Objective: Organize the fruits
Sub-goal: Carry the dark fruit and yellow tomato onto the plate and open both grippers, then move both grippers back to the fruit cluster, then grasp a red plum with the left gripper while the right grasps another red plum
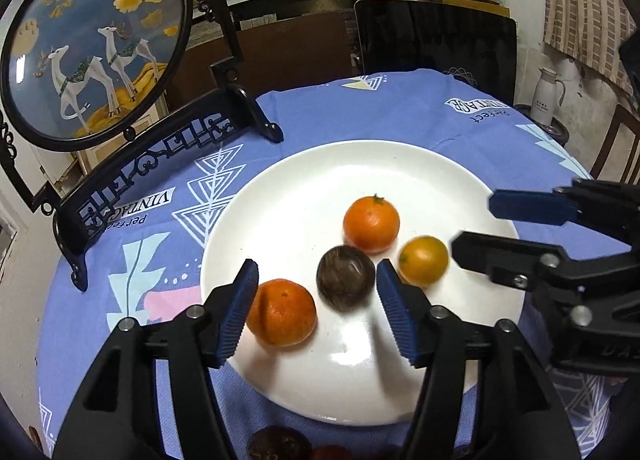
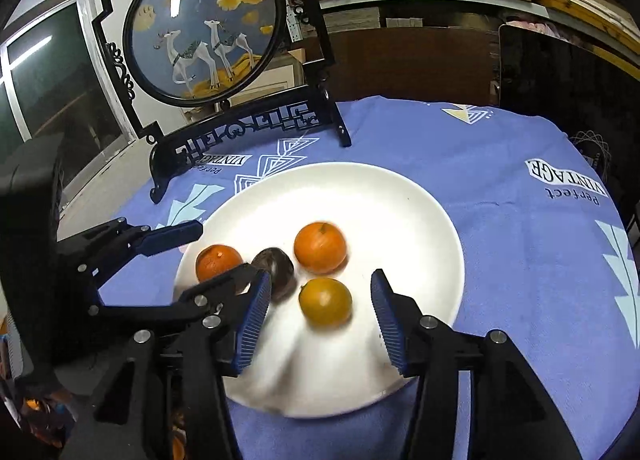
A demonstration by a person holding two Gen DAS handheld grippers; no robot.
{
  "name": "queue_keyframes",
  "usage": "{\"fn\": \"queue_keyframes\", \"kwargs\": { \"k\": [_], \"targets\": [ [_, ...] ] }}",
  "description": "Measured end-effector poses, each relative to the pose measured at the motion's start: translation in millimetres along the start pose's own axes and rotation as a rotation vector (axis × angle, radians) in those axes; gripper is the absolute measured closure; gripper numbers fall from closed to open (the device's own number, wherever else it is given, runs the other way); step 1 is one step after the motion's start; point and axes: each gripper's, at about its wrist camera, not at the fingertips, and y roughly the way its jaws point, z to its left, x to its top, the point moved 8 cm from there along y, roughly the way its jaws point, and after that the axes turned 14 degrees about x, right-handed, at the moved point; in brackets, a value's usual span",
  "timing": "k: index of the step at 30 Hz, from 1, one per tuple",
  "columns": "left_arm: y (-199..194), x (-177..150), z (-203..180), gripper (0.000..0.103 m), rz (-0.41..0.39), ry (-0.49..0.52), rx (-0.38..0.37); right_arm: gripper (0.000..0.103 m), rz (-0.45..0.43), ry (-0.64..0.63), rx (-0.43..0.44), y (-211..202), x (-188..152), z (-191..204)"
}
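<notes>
A white plate (image 1: 304, 180) (image 2: 400, 200) on the blue tablecloth holds two oranges, a yellow-orange citrus and a dark brown round fruit. My left gripper (image 1: 317, 274) (image 2: 224, 250) stands open low over the plate. The dark fruit (image 1: 346, 278) (image 2: 276, 268) lies between its fingers, close to the right pad, and one orange (image 1: 282, 312) (image 2: 216, 260) lies by the left pad. My right gripper (image 2: 320, 280) (image 1: 472, 222) is open around the yellow-orange citrus (image 2: 326, 302) (image 1: 424, 260), with a gap on both sides. The other orange (image 1: 371, 224) (image 2: 320, 248) sits further back.
A round deer picture in a black carved stand (image 1: 92, 36) (image 2: 204, 28) stands on the table at the back left. Dark fruits (image 1: 276, 444) lie at the near table edge. A black chair (image 1: 436, 44) and a white jug (image 1: 546, 94) stand beyond the table.
</notes>
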Motion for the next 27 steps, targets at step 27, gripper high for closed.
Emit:
{"fn": "queue_keyframes", "kwargs": {
  "k": [27],
  "targets": [
    [-108.5, -138.2, 66.6, 0.017, 0.016, -0.018, -0.041, 0.046, 0.288, -0.201, 0.164, -35.4, -197.8, 141.8]
  ]
}}
